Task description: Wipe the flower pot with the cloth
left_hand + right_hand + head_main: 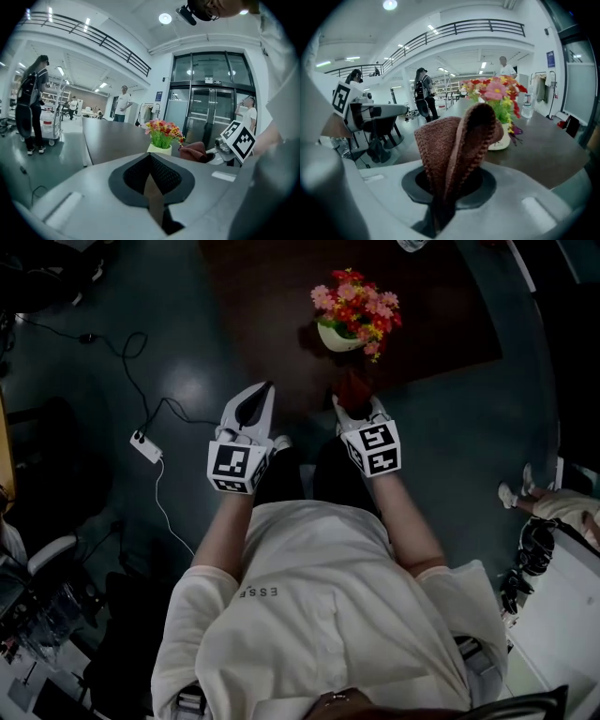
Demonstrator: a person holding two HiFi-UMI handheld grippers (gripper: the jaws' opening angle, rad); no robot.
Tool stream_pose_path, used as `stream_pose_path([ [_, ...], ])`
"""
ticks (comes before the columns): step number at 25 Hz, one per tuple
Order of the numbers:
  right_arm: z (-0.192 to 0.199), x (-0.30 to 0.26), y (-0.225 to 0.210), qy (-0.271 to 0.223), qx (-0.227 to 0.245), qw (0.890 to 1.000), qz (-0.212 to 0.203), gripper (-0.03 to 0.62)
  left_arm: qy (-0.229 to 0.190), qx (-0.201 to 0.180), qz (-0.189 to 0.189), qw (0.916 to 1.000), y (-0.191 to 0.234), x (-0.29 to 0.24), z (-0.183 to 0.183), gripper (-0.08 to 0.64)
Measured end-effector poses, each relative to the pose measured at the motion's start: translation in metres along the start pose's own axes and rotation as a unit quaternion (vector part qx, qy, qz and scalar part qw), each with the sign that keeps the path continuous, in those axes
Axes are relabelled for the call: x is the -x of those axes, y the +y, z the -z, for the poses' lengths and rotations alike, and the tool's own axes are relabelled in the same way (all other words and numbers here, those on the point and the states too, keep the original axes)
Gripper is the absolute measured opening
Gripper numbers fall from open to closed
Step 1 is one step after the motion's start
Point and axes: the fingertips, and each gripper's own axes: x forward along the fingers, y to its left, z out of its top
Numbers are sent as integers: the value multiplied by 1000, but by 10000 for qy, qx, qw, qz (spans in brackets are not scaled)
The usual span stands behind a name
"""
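Evidently, wiping has not begun. Nearest, the left gripper (262,395) has its fingers pressed together on nothing, while the right gripper (354,409) pinches the brown cloth (457,150). It is short of the flower pot (337,337), farther off on the dark table (272,296).

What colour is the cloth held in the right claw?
Reddish-brown; the cloth shows best in the right gripper view.

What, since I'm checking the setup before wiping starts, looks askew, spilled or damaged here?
Nothing stands out. The flower pot stands upright on the dark table, flowers intact, nothing spilled around it. The brown cloth is clamped in the right gripper. Only a power strip with its cable lies loose on the floor.
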Motion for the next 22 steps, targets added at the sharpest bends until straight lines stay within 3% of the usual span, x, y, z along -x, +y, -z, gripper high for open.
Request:
stream_pose_path([
  [8, -62, -84, 11, -201, -238, 9985, -445, 46, 51, -5, -190, 9998, 34, 0, 8, 15],
  [13, -92, -128, 4, -251, -315, 9986, -344, 46, 95, 109, -250, 9996, 47, -2, 15, 15],
  [22, -86, -134, -10, -262, -1824, 9822, -371, 46, 195, 377, -175, 9989, 46, -11, 26, 15],
])
